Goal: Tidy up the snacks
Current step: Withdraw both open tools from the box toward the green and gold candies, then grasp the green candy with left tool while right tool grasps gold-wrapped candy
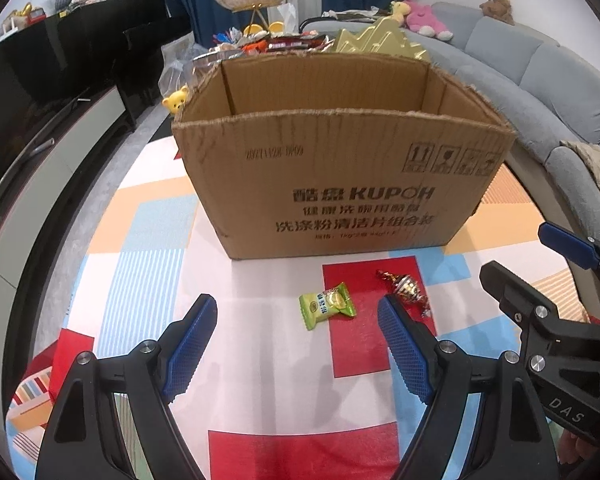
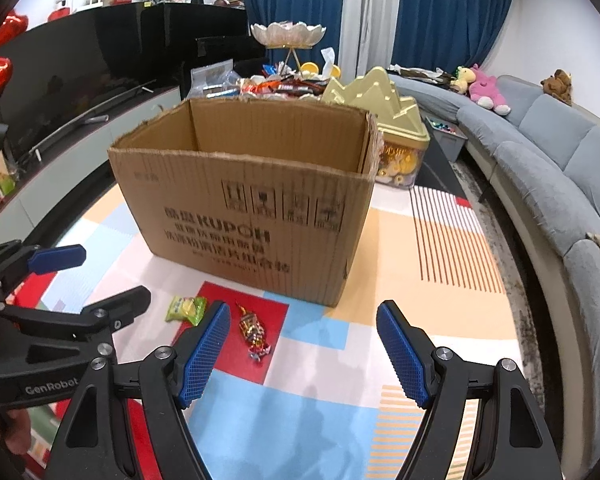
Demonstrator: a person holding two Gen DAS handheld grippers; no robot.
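Note:
An open cardboard box (image 1: pixel 340 184) stands on a colourful mat (image 1: pixel 148 240); it also shows in the right wrist view (image 2: pixel 252 216). In front of it lie a green snack packet (image 1: pixel 327 306) and a foil-wrapped candy (image 1: pixel 405 290). In the right wrist view the green packet (image 2: pixel 186 309) and the candy (image 2: pixel 254 331) lie at the lower left. My left gripper (image 1: pixel 296 336) is open and empty, just short of the green packet. My right gripper (image 2: pixel 302 344) is open and empty, with the candy just inside its left finger.
Behind the box sit a pile of snacks (image 2: pixel 284 86), a gold-lidded container (image 2: pixel 396 136) and a shell-shaped dish (image 2: pixel 288 34). A grey sofa (image 2: pixel 540 152) curves along the right. A dark TV cabinet (image 1: pixel 60 92) runs along the left.

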